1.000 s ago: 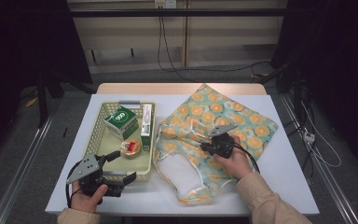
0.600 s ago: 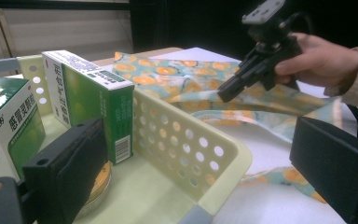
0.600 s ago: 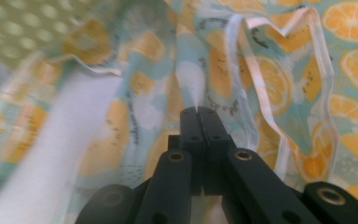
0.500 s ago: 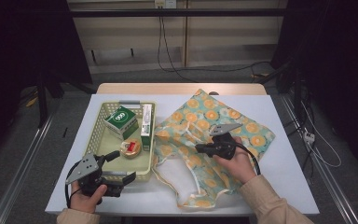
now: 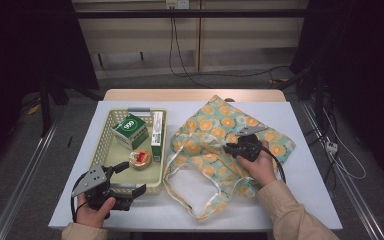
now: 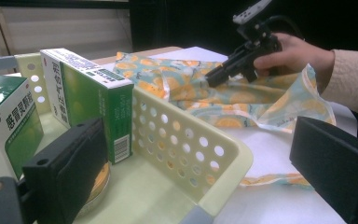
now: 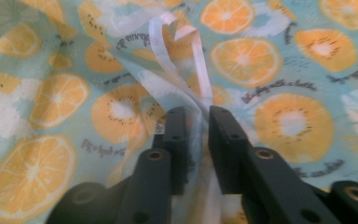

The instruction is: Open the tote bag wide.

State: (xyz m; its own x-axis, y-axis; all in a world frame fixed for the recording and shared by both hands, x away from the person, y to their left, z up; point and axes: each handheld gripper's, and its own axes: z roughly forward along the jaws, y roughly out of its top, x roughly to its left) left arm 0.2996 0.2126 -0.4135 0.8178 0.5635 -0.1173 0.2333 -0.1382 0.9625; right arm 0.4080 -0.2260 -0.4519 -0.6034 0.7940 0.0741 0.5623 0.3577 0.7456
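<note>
On my left, the left hand-held gripper sits at the near edge of the table, its jaws wide apart with nothing between them, straddling the near corner of the cream basket. In the left gripper view the basket's perforated wall rises between those jaws. Inside the basket I see a green-and-white box, a taller narrow box just beside it, and a small round tin near the front.

To the right, the orange-print cloth bag lies spread on the table, just beside the basket. My right hand-held gripper is over the bag's middle. Its jaws have just been opening; in the right gripper view they stand slightly apart with a fold of the bag running between them, not clamped.
</note>
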